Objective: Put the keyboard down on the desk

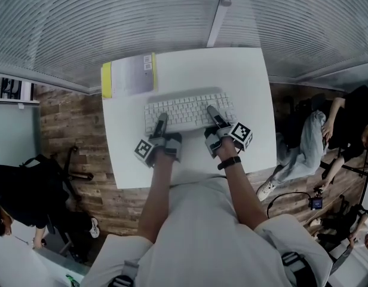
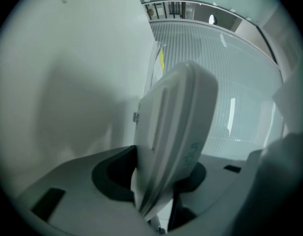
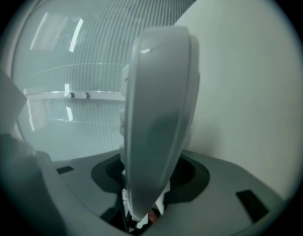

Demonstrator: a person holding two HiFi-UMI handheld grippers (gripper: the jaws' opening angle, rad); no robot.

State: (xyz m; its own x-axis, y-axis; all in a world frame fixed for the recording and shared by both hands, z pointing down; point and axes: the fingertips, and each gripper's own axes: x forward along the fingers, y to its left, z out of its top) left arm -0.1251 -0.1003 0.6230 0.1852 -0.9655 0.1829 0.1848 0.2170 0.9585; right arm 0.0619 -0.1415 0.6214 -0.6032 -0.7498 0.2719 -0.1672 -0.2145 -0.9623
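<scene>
1. Left gripper (image 1: 162,119): jaws pinched on the near long edge of the keyboard (image 1: 187,111), left of centre. Its own view shows the white edge (image 2: 178,117) wedged between them.
2. Right gripper (image 1: 212,109): same, clamped on the near edge towards the right end, w/ the keyboard body (image 3: 159,112) filling the gap between its jaws.
3. Keyboard sits over the middle of the white table (image 1: 244,76), long side across, keys up. Near edge looks lifted a little, since a jaw is under it. Can't tell if the far edge touches the top.
4. Progress: I'd say nearly done, as it's over the spot & very low. Left to do: lower the near edge flat, open both grippers, pull back.
5. Count: 2 grippers, 1 keyboard, 1 table, 1 flat grey pack w/ a yellow edge (image 1: 131,75) at the back-left corner, just behind the keyboard, prob. not touching it.
</scene>
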